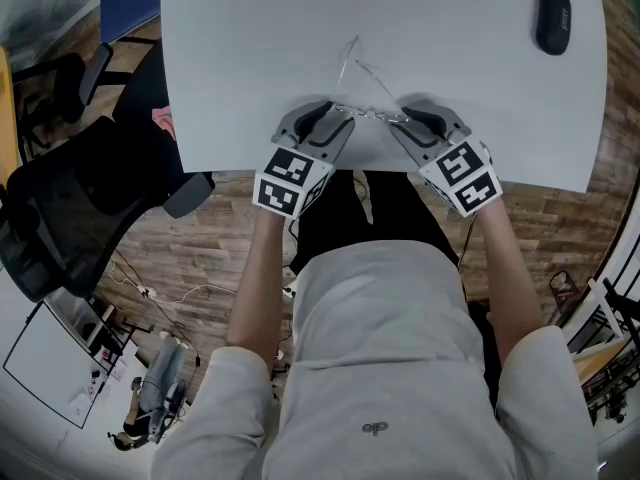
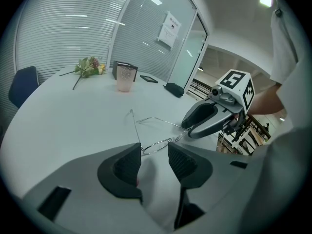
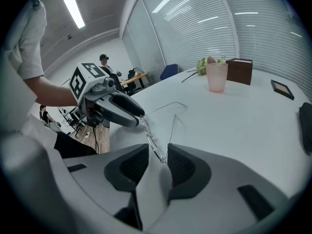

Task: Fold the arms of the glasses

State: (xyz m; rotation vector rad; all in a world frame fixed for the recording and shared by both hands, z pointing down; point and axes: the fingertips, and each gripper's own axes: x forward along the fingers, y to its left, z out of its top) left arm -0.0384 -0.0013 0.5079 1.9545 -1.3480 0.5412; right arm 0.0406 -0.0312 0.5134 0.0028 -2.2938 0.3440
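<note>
The glasses (image 2: 157, 144), thin wire-rimmed with clear lenses, sit at the near edge of the white table (image 1: 250, 48), with one hand-held gripper at each end of their front. The left hand-held gripper (image 2: 154, 150) has one lens rim across the gap between its fingertips, and the rim meets both pads, so it reads as pinching that end of the front. The right hand-held gripper (image 3: 158, 151) is at the other end. Its jaws stand a little apart with the hinge corner of the frame between them, close against the right-hand jaw and clear of the other, so nothing is pinched there. Both arms of the glasses are swung out from the front. They run away from the two grippers across the table and lean toward each other at their far ends. Whether the front rests on the table or is lifted just off it cannot be told. Well ahead of the left hand-held gripper stands a pink cup (image 2: 125, 78) with a dark box (image 3: 239, 69) just behind it and a sprig of flowers (image 2: 87, 66) lying to its left. A black case (image 1: 553, 13) lies far ahead and to the right of the right hand-held gripper, well apart from the glasses.
</note>
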